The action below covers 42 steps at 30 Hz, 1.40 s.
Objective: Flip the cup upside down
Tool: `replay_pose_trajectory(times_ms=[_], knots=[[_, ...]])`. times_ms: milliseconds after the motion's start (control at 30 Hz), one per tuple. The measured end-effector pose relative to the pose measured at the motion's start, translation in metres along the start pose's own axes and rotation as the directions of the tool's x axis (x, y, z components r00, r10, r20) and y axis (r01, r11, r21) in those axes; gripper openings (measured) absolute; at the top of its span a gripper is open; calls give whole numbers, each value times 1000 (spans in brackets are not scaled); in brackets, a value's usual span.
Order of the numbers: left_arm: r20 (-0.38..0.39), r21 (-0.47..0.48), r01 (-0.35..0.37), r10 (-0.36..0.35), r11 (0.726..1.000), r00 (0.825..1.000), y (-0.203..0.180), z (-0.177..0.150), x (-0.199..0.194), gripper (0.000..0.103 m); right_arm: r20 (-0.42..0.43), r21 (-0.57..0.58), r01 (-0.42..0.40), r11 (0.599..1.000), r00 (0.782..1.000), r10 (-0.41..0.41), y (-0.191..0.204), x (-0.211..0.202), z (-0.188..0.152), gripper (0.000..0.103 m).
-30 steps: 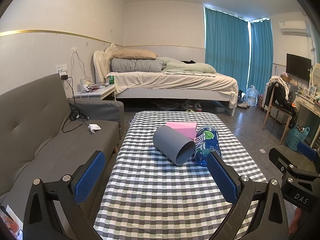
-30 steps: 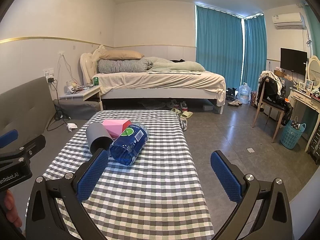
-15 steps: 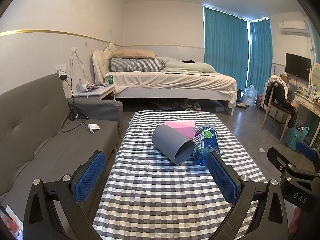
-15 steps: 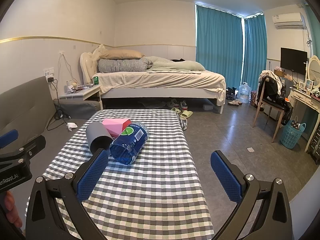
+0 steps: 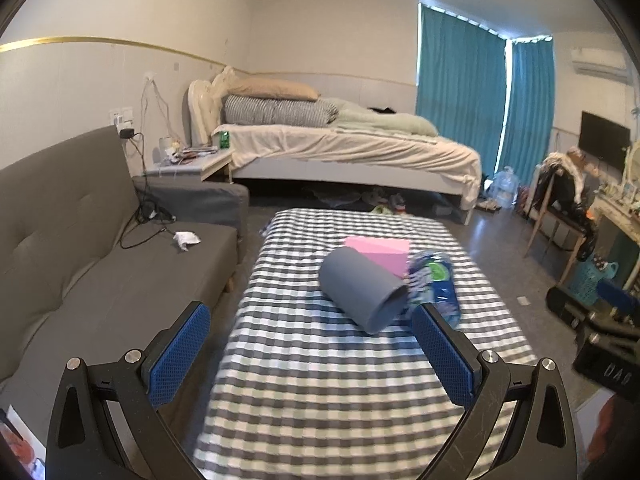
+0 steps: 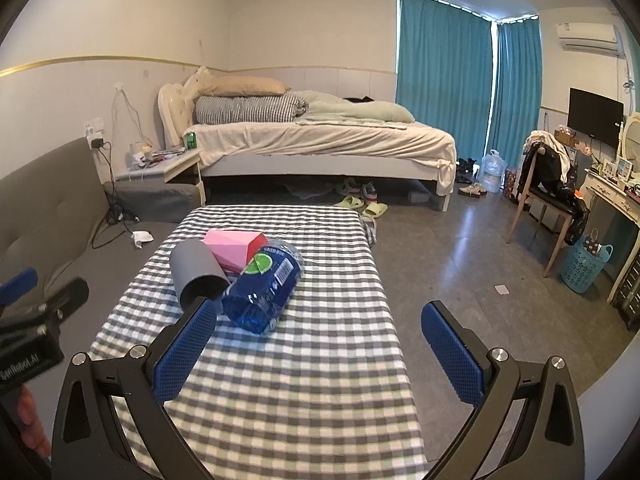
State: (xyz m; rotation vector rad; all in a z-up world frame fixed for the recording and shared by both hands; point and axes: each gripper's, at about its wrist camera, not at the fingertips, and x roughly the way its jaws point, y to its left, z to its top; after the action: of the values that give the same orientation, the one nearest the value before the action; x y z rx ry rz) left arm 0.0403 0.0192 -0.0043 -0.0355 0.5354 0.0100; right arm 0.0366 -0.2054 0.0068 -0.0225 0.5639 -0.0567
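Lay on its side on the gingham-clothed counter, the smooth grey plastic cup, open mouth turned toward the cameras. Rested against a pink faceted box behind and touched a crumpled blue plastic-wrapped pack on its right. Hovered short of the cup, the left claw, spread wide and gripping nothing. Hung over the near counter well right of the cup, the right claw, likewise wide apart and empty. Stood beside the counter on the left, a grey fabric sofa.
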Motion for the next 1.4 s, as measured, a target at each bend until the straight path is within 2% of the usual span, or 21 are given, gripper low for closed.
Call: replay_pose_trajectory(times_ms=[167,333,567,900,967,1167,1400], knots=[[-82,38,-47,50,998,995,7,-1,38,103,-126,9,3,1000,992,-2,12,48,13,103],[-151,8,-30,31,1000,988,16,-10,65,103,-247,34,-14,999,969,22,25,96,16,103],[-210,-26,-12,6,1000,978,23,-21,87,103,-324,20,-76,997,943,79,51,132,11,102],[-247,-24,-39,32,999,968,27,-22,103,103,-415,20,-104,994,904,103,59,168,-2,88],[-248,-18,-44,38,999,968,28,-22,103,103,-435,3,-109,994,895,99,62,173,-5,75],[-256,-2,-59,56,998,965,23,-24,100,103,-432,-13,-133,991,895,115,61,159,-10,73],[-257,-2,-37,35,999,966,13,-31,86,103,-451,-23,-172,985,881,143,56,113,-35,73]])
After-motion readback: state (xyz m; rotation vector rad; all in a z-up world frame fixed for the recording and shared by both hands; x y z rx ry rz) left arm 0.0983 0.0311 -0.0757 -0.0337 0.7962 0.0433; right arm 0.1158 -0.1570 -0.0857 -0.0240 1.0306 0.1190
